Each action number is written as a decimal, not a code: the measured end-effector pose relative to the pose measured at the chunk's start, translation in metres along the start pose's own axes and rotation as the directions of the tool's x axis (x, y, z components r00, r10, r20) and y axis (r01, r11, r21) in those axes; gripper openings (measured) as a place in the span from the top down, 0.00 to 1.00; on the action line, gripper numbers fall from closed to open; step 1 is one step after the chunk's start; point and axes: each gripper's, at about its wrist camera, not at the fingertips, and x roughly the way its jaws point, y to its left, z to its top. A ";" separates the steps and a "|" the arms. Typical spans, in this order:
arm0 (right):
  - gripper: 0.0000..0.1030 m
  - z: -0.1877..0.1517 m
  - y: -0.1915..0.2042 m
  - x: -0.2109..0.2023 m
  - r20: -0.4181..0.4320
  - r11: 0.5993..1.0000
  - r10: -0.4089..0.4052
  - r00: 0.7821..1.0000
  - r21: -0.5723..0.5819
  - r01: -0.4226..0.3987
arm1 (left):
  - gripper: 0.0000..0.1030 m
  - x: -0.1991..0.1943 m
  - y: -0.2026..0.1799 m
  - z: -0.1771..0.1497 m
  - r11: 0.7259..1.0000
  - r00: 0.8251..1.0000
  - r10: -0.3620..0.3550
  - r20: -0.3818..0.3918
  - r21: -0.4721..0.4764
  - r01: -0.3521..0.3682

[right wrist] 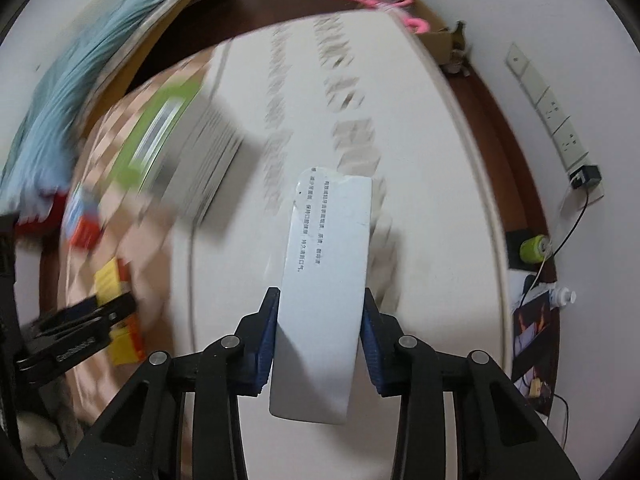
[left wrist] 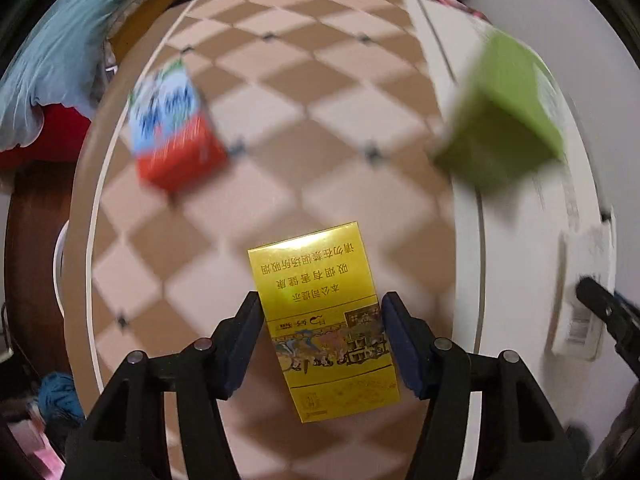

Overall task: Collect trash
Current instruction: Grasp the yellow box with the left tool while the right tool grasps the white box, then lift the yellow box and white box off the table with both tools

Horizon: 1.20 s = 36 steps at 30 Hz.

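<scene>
Yellow cigarette pack (left wrist: 324, 320) is clamped between the left gripper (left wrist: 322, 340) jaws; a white carton (right wrist: 324, 292) between the right gripper (right wrist: 320, 340) jaws. Ahead, red-blue box (left wrist: 172, 128) and green box (left wrist: 504, 112) remain uncollected.

Yellow carton (left wrist: 320, 320): glossy printed card with a metallic gold sheen; white box (right wrist: 324, 292): smooth matt card, torn ragged at its far end; gripper fingers (left wrist: 240, 344): matt black plastic with round metal pins, faced with ribbed dark-blue pads (right wrist: 266, 344); checked cloth (left wrist: 280, 120): soft matt fabric; green box (left wrist: 508, 108) and red-and-blue box (left wrist: 172, 132): printed card, finish blurred.
</scene>
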 end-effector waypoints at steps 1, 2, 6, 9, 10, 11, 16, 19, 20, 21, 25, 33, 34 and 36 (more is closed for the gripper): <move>0.62 -0.016 0.005 -0.003 -0.013 1.000 0.006 1.000 -0.020 -0.007 | 0.44 -0.001 0.001 -0.011 1.000 1.000 -0.014 -0.010 0.013 0.014; 0.62 -0.028 0.008 -0.004 -0.026 0.999 0.009 1.000 -0.037 -0.010 | 0.44 -0.003 0.002 -0.027 0.999 1.000 -0.023 -0.021 0.024 0.024; 0.62 -0.074 0.020 -0.007 -0.057 0.997 0.010 0.998 -0.076 -0.014 | 0.44 -0.008 0.006 -0.070 0.999 0.999 -0.023 -0.030 0.042 0.024; 0.62 -0.098 0.026 -0.008 -0.060 0.997 0.014 0.998 -0.069 -0.018 | 0.44 -0.010 0.006 -0.088 0.999 0.999 -0.028 -0.033 0.026 0.028; 0.62 -0.100 0.026 -0.008 -0.055 0.998 0.012 0.998 -0.067 -0.016 | 0.44 -0.011 0.006 -0.092 0.999 0.999 -0.028 -0.025 0.021 0.028; 0.62 -0.104 0.027 -0.009 -0.046 0.998 0.003 0.999 -0.065 -0.006 | 0.44 -0.011 0.005 -0.092 1.000 0.999 -0.025 -0.020 0.019 0.025; 0.60 -0.104 0.020 -0.006 -0.042 1.000 0.000 0.999 0.011 0.001 | 0.35 -0.006 -0.008 -0.088 1.000 1.000 -0.008 -0.026 0.018 0.009; 0.57 -0.105 0.014 -0.002 -0.036 0.997 0.023 0.999 0.076 -0.020 | 0.35 -0.004 -0.014 -0.090 1.000 0.999 0.021 -0.032 0.009 -0.021; 0.56 -0.105 0.013 -0.002 -0.033 0.996 0.026 0.999 0.087 -0.023 | 0.35 -0.002 -0.007 -0.093 1.000 0.999 0.022 -0.038 -0.003 -0.022; 0.56 -0.106 0.011 -0.003 -0.028 0.994 0.033 0.999 0.101 -0.030 | 0.35 -0.001 -0.002 -0.095 1.000 0.999 0.014 -0.042 -0.023 -0.015; 0.53 -0.109 0.006 -0.004 -0.016 0.991 0.036 0.999 0.130 -0.033 | 0.33 0.000 -0.002 -0.100 0.999 0.999 0.009 -0.043 -0.052 -0.011; 0.65 -0.109 0.012 -0.012 0.006 0.999 -0.020 1.000 0.027 0.020 | 0.40 0.007 -0.030 -0.088 0.999 0.999 0.036 -0.008 -0.020 -0.036; 0.65 -0.110 0.011 -0.016 0.012 0.999 -0.033 0.999 0.010 0.033 | 0.49 0.005 -0.039 -0.087 0.999 0.999 0.032 0.011 0.020 -0.032; 0.65 -0.109 0.008 -0.021 0.015 0.998 -0.058 0.998 -0.010 0.058 | 0.49 0.006 -0.058 -0.068 0.995 0.999 0.035 0.024 0.088 -0.037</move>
